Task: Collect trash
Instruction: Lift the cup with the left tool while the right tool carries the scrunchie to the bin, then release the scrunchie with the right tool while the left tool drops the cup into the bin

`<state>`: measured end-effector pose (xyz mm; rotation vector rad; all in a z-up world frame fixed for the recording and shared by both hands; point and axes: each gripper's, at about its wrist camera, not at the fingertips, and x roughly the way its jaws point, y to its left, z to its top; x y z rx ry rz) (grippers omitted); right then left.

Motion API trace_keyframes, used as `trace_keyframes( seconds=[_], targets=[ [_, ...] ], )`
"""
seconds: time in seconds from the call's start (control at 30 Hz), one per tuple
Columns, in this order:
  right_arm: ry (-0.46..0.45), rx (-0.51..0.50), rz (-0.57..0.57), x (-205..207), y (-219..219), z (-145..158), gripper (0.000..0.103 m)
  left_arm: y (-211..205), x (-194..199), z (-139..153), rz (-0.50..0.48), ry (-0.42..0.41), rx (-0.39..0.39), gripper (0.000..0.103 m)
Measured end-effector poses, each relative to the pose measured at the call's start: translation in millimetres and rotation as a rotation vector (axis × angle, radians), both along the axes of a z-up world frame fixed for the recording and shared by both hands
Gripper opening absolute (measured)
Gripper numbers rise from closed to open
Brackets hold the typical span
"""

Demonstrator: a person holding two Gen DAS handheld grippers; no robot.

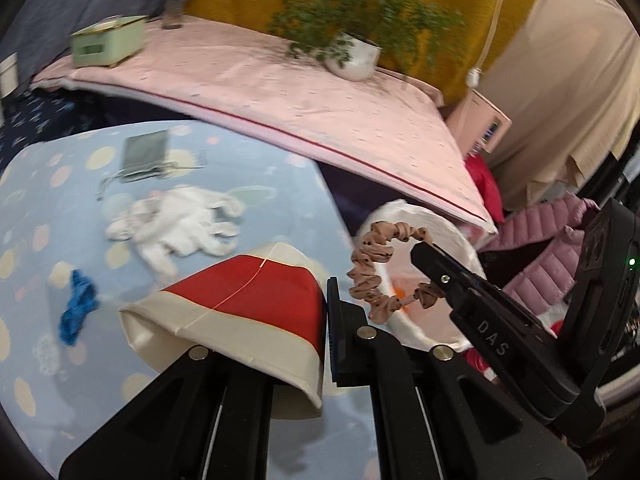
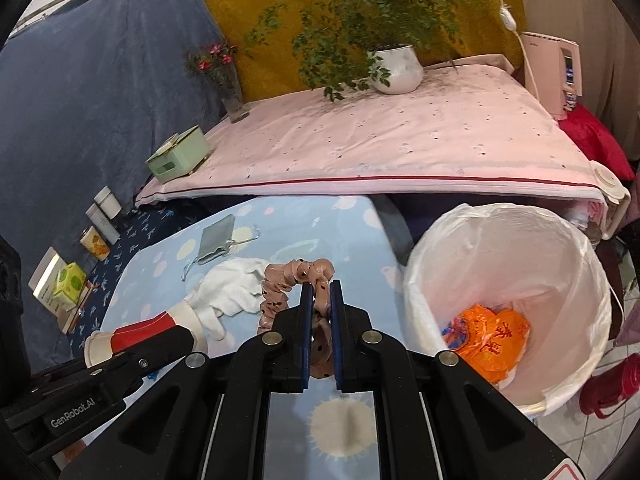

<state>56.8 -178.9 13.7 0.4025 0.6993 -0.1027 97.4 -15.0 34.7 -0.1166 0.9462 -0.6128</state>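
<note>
A crushed red-and-cream paper cup (image 1: 248,308) lies on its side above the blue table, with my left gripper (image 1: 323,312) shut on its wall; one finger is hidden behind the cup. A pink spotted scrunchie (image 2: 288,276) hangs from my right gripper (image 2: 320,300), whose blue pads are shut on it. In the left wrist view the scrunchie (image 1: 368,268) and the right gripper (image 1: 420,252) are over the near edge of the white-lined bin (image 1: 444,220). In the right wrist view the bin (image 2: 508,240) stands right of the table, and the left gripper (image 2: 188,338) with the cup (image 2: 136,330) is at lower left.
On the blue spotted tablecloth (image 2: 344,232) lie a white glove (image 2: 232,288), a grey pouch (image 2: 218,236) and a blue scrap (image 1: 78,308). An orange bag (image 2: 492,336) sits inside the bin. Behind are a pink-covered surface (image 2: 400,144), a potted plant (image 2: 396,64) and a green box (image 2: 178,158).
</note>
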Motion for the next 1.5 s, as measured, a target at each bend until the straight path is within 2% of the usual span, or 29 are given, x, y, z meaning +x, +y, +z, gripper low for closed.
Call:
trace_keyframes(
  seconds=[0.33, 0.53, 0.57, 0.6, 0.63, 0.67, 0.7, 0.87, 1.1, 1.17, 1.2, 1.37, 1.5],
  targets=[
    [0.004, -0.011, -0.203, -32.4, -88.7, -3.9, 0.008, -109.5, -9.8, 2.6, -0.211, 0.0, -0.021, 0.006],
    [0.018, -0.007, -0.27, -39.4, -125.9, -10.7, 0.009, -159.8, -12.9, -1.4, -0.301, 0.005, -0.032, 0.007],
    [0.022, -0.007, -0.274, -38.8, -129.6, -12.2, 0.01, -166.1, -12.8, -2.0, -0.305, 0.003, -0.03, 0.011],
    [0.026, -0.014, -0.29, -38.9, -133.3, -13.7, 0.017, -171.2, -12.2, -2.7, -0.298, 0.0, -0.015, 0.025],
    [0.028, -0.012, -0.309, -40.2, -137.7, -14.7, 0.019, -172.8, -11.0, -2.7, -0.274, -0.012, 0.003, 0.035],
    [0.028, -0.004, -0.316, -42.4, -141.7, -15.2, 0.021, -172.4, -9.4, -2.5, -0.262, -0.017, 0.006, 0.04],
    [0.028, 0.002, -0.323, -43.6, -145.7, -16.1, 0.024, -172.0, -7.4, -2.3, -0.256, -0.011, -0.001, 0.049],
    [0.034, 0.0, -0.331, -44.8, -149.6, -18.3, 0.026, -164.5, -0.3, -3.1, -0.215, -0.005, -0.005, 0.051],
    [0.026, -0.007, -0.324, -45.7, -145.3, -15.2, 0.026, -170.0, 3.9, -3.5, -0.248, 0.018, -0.037, 0.052],
    [0.033, -0.016, -0.325, -47.5, -146.0, -14.4, 0.026, -178.7, 10.1, -11.0, -0.285, 0.073, -0.032, 0.067],
    [0.037, -0.018, -0.327, -48.5, -146.4, -14.4, 0.027, -182.8, 13.8, -15.9, -0.277, 0.096, -0.004, 0.07],
    [0.06, -0.018, -0.345, -55.0, -152.8, -19.0, 0.028, -200.5, 25.6, -36.1, -0.279, 0.179, 0.075, 0.072],
    [0.075, -0.005, -0.363, -60.0, -159.3, -24.3, 0.029, -210.2, 28.6, -49.7, -0.285, 0.252, 0.118, 0.084]
  ],
)
